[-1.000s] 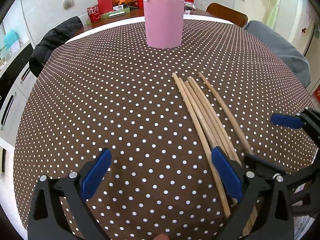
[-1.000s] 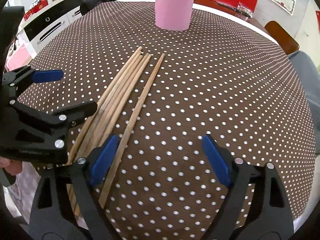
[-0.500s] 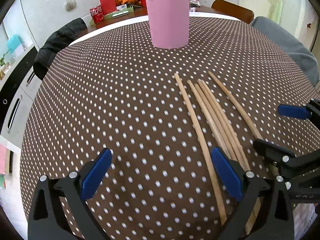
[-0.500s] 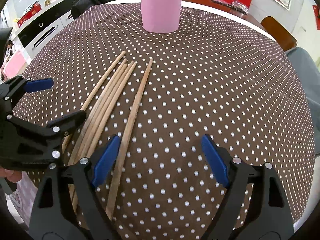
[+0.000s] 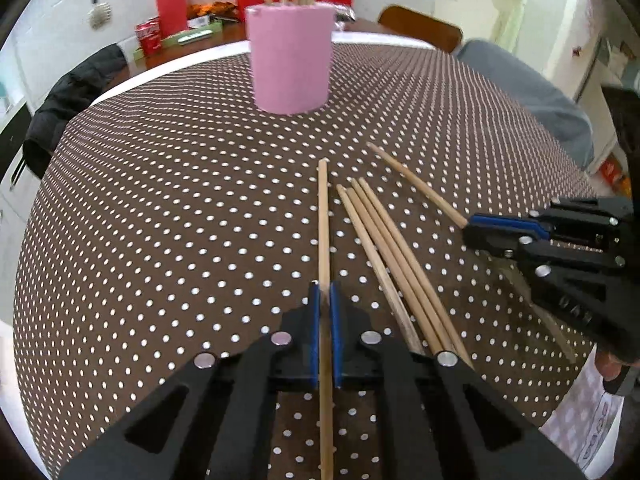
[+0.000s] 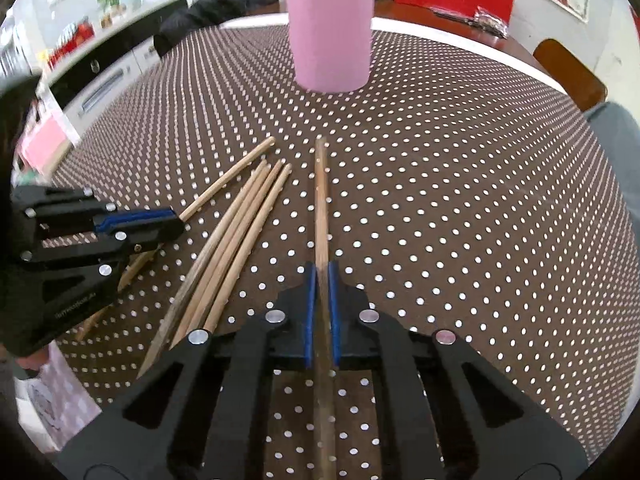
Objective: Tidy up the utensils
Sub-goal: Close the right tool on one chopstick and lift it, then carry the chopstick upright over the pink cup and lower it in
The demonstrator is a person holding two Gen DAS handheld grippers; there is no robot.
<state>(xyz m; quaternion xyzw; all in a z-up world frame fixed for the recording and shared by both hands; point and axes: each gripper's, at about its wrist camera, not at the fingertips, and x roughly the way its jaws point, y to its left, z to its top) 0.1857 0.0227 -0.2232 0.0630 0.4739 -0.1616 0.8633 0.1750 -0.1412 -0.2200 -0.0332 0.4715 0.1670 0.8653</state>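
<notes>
Clamping chopstick (image 5: 323,216) centred in left jaws | right likewise

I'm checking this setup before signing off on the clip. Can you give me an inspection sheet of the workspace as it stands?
Surface: round table under a brown white-dotted cloth.
Job's things: pink cup at the far side, upright, chopsticks standing in it. Three loose chopsticks lie together between the grippers. One chopstick is in the left gripper's jaws, another chopstick in the right's.
Clutter: nothing seen on the cloth.
Grippers: left gripper shut on its chopstick; right gripper shut on its chopstick.
Cables: nothing seen.
Surroundings: dark jacket over a chair, wooden chair, red boxes on a second table behind, cabinets along the wall.
</notes>
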